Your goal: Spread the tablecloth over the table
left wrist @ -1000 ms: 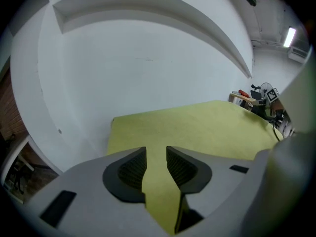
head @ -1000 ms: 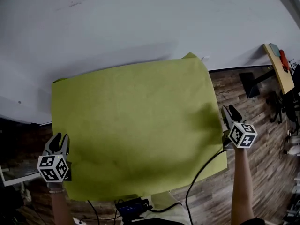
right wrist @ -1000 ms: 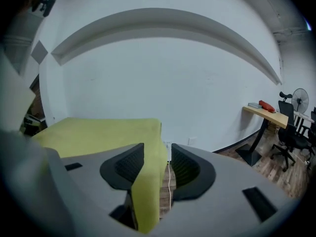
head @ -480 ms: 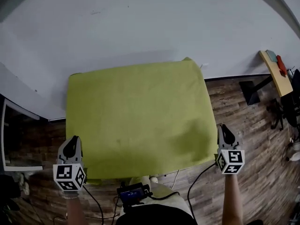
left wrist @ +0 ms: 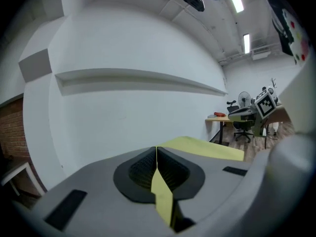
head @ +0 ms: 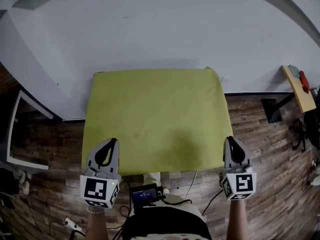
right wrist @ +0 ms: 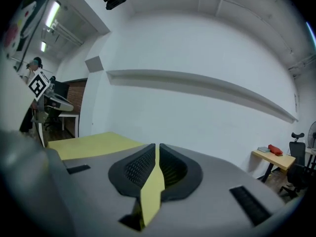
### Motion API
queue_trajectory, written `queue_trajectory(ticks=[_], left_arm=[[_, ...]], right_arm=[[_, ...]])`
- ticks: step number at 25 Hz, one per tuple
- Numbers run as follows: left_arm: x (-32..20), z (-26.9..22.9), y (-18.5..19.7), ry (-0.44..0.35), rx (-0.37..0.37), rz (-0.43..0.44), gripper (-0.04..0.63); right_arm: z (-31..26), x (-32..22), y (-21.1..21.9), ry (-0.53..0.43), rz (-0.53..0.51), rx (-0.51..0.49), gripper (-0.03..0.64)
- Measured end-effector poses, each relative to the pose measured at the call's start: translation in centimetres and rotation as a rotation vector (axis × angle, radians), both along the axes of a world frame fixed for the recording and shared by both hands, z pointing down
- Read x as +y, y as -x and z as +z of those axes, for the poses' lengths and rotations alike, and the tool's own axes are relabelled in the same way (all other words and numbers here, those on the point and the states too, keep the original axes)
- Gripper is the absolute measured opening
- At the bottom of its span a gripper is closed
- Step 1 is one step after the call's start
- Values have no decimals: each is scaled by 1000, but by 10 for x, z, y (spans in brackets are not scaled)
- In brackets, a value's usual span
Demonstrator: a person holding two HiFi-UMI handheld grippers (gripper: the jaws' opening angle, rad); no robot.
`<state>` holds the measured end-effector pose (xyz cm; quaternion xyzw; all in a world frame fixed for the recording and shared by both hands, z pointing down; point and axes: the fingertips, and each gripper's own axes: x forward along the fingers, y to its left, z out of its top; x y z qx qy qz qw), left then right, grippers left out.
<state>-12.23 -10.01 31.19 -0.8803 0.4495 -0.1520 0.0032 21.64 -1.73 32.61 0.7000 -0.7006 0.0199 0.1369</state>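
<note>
A yellow-green tablecloth (head: 155,116) lies spread flat in front of a white wall, hiding whatever is under it. My left gripper (head: 111,142) grips its near left corner and my right gripper (head: 231,140) its near right corner. In the left gripper view the jaws (left wrist: 156,151) are pressed together on a thin strip of cloth (left wrist: 161,194), and the sheet (left wrist: 207,147) stretches away to the right. The right gripper view shows the same: the jaws (right wrist: 158,148) pinch a cloth strip (right wrist: 152,189), with the sheet (right wrist: 94,144) at left. Both pairs of jaws have just been closing onto the cloth.
A white wall (head: 160,29) rises behind the cloth, above a wood-plank floor (head: 270,134). A yellow desk (head: 299,86) with small items stands at right, a white frame (head: 17,134) at left. A black device (head: 146,194) with cables hangs near my body.
Both grippers have drawn back toward me and risen, closing on the cloth's near corners. The cloth has flattened and squared up, and its near edge has moved toward me.
</note>
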Motion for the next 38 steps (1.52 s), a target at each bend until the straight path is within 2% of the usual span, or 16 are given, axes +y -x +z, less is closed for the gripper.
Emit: queue_trajectory(ticks=[6, 10, 20, 28, 34, 38], left_arm=[[34, -21, -30, -26, 49, 67, 17], [52, -33, -41, -45, 58, 74, 17], [76, -31, -54, -73, 14, 127, 15], [73, -42, -54, -66, 62, 88, 15], [74, -41, -55, -54, 55, 95, 15], [76, -40, -61, -65, 50, 107, 15]], right_arm=[[-30, 15, 33, -67, -64, -29, 46], [-45, 21, 43, -117, -93, 13, 44], [-51, 34, 68, -121, -152, -11, 43], [-57, 32, 76, -125, -188, 32, 41], [-63, 30, 80, -146, -171, -20, 40], [-57, 36, 80, -120, -187, 33, 40]])
